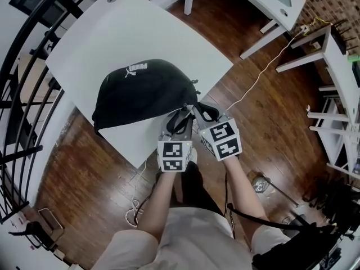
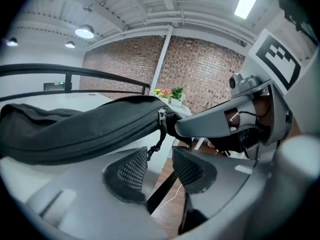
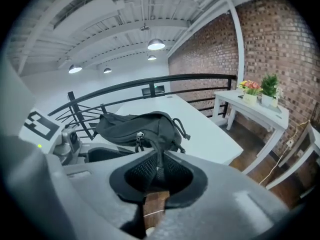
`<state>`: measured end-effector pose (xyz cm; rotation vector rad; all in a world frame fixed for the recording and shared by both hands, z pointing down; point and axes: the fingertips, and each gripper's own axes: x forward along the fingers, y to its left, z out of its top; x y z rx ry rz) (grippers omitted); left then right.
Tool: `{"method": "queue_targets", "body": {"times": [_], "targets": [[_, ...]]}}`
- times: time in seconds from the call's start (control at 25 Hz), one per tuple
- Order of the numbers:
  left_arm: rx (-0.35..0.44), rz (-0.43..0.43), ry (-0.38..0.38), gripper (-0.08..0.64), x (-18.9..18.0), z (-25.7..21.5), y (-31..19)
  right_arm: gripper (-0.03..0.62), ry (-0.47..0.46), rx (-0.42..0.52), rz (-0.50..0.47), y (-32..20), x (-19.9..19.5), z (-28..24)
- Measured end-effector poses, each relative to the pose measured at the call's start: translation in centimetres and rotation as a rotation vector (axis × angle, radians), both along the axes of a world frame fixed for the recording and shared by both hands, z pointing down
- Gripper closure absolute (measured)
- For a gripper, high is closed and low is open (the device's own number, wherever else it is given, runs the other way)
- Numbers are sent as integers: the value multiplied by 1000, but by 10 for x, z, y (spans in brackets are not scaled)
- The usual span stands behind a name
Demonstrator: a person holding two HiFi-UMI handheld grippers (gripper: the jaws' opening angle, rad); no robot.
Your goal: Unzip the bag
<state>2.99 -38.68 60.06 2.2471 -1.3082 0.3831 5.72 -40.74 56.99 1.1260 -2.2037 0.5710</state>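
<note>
The black bag [image 1: 143, 94] lies on the white table [image 1: 169, 32], left of centre in the head view, with its near end overhanging the table's lower corner above the wooden floor [image 1: 270, 100]. The right gripper [image 3: 159, 160] is pressed together on a dark strip of webbing [image 3: 158, 149] running off that end of the bag. This appears intended to anchor the bag so it does not slide when the zipper is drawn. Whether the strip is a strap or a fabric tab cannot be determined. The left gripper [image 2: 160, 156] stands spread, with nothing pressed between its pads [image 2: 131, 170]. In the left gripper view, the zipper slider [image 2: 161, 115] sits at centre frame, at the bag's near end. Its pull cord [image 2: 158, 136] hangs down just above the gap between the jaws and is not pinched. The zipper line to the left of the slider looks closed. Assessment: the unzipping has not begun. The left tool is placed to take the cord, and a close too low would miss it.
</note>
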Motion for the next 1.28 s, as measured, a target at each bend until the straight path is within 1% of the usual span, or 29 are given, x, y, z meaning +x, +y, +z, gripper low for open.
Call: {"method": "queue_targets", "body": {"times": [0.08,0.16,0.24,0.32,0.44,0.56,0.68,0.76,0.84,0.92,1.12,1.28], "targets": [[12,-33,59,387,1,-5,-3,560,-22,-9,14,2,0,-2],[33,-61,97,404,0,-10,-7,558,-27,-16,19,3,-1,-4],[57,-65,131,419,0,-18,-11,559,-29,-21,23,4,-1,-6],[76,-64,147,435,2,-23,-13,558,-35,-25,28,4,0,-9],[99,-73,157,515,0,-28,-14,558,-45,-30,37,5,-1,-11],[107,-55,184,525,2,-34,-11,560,-55,-31,50,4,0,-12],[100,-28,207,531,-1,-34,-7,558,-63,-29,68,2,2,-13],[91,-31,215,532,-9,-32,-6,560,-67,-28,80,0,4,-13],[79,-53,232,532,-20,-33,-6,560,-75,-35,89,0,5,-11],[76,-65,234,532,-29,-35,-5,560,-85,-43,97,-1,5,-9],[89,-22,186,532,-33,-30,1,560,-91,-54,126,-1,7,-7],[83,-3,170,532,-36,-27,4,560,-81,-57,138,2,9,-3]]}}
